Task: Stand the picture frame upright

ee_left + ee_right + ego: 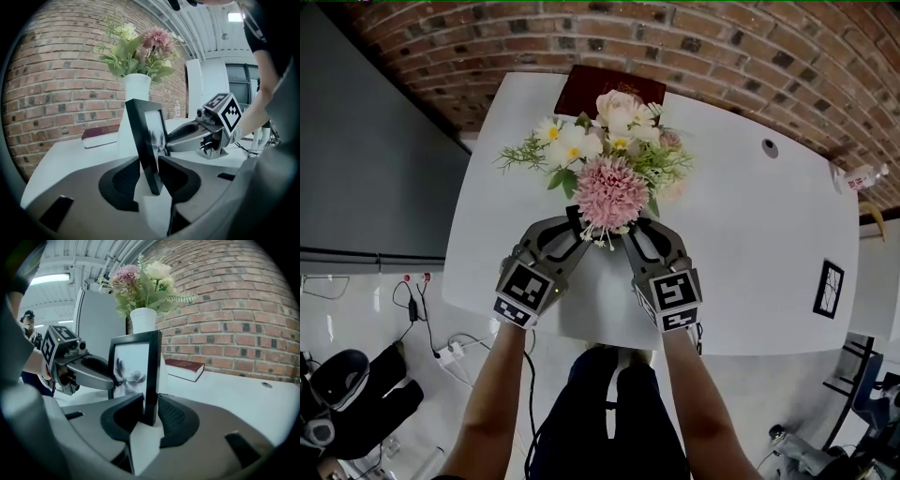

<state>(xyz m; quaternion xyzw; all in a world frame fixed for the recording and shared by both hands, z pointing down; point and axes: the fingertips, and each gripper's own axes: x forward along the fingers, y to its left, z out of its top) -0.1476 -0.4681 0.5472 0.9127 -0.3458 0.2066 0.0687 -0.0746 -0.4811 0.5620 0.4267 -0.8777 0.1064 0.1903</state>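
The white table (750, 216) ran out from the brick wall (722, 47), and on it we had the vase (137, 86) of flowers (605, 159), with a red book (581, 89) lying behind it against the wall.

Just in front of the vase stood the picture frame (136, 376), close to upright, glass towards us. Its lower edge seemed to rest on the table. We could not see whether a back stand was out.

Our left gripper (149, 164) clasped the frame's left edge and our right gripper (151, 401) its right edge. On each side the pads lay against the front and back of the moulding.

We judged the standing nearly done and the letting go the delicate part. It would go best if we:
- loosened one side first and watched for any lean
- kept the other side clamped until the frame proved steady
- drew each gripper straight out sideways, so no pad dragged an edge or tipped the frame towards the vase
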